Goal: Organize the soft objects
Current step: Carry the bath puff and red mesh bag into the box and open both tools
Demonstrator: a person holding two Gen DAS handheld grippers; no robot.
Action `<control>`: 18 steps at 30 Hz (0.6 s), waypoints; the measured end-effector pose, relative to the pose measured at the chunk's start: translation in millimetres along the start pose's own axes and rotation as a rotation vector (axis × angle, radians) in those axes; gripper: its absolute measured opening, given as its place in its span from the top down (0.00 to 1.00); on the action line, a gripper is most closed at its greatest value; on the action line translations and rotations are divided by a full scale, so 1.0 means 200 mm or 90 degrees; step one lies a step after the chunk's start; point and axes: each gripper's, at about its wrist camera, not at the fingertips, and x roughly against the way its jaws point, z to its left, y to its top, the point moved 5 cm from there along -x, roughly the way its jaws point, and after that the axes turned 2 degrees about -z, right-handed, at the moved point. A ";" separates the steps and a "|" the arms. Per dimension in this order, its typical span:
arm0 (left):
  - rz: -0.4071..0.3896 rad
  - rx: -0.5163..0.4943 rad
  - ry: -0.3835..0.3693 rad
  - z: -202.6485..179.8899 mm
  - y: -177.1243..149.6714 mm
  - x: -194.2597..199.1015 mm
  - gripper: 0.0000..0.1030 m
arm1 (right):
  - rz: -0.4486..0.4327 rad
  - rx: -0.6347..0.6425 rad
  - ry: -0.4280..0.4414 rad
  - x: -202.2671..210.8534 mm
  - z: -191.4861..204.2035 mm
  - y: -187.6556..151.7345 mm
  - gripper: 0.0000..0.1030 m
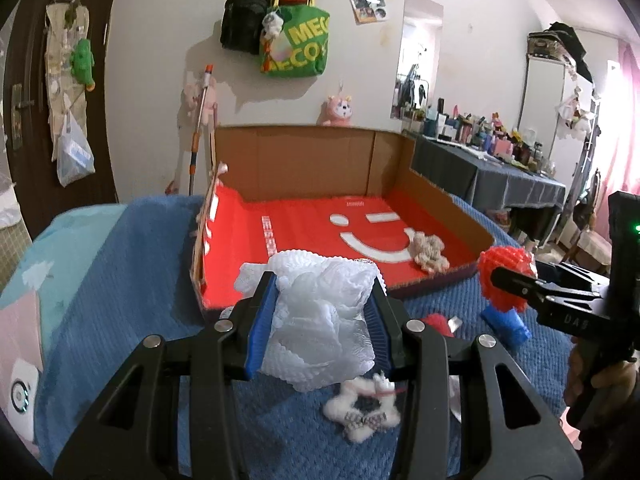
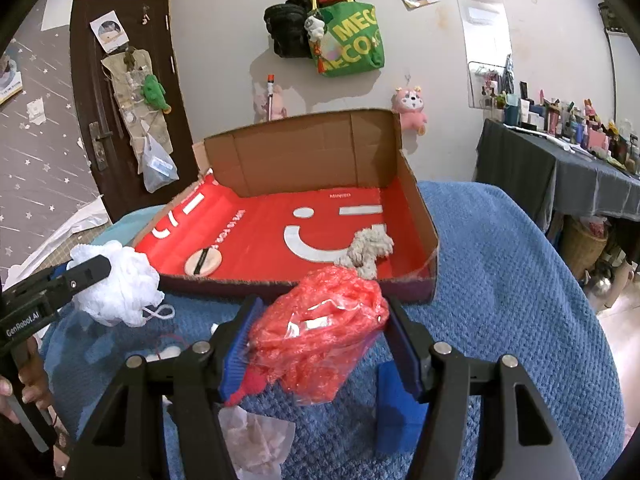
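Gripping a frilly white mesh puff (image 1: 320, 320) in left fingers (image 1: 264, 320), crinkly red bagged bundle (image 2: 320, 328) squeezed by right fingers (image 2: 400, 332)

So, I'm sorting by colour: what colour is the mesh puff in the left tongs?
White; the mesh puff shows best in the left wrist view.

Even indoor light, soft shadows under the wall bags; fisheye bends the edges; corners vignette black.

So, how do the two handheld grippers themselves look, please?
Both grippers, left and right, are black angular frames with silver round bolts and ribbed blue pads inside the fingers. The left gripper's body carries white lettering; a green light glows on the right one.
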 end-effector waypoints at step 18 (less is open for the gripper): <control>0.070 -0.035 0.003 0.06 0.38 -0.59 0.61 | 0.042 0.076 0.001 -0.43 0.03 0.47 0.38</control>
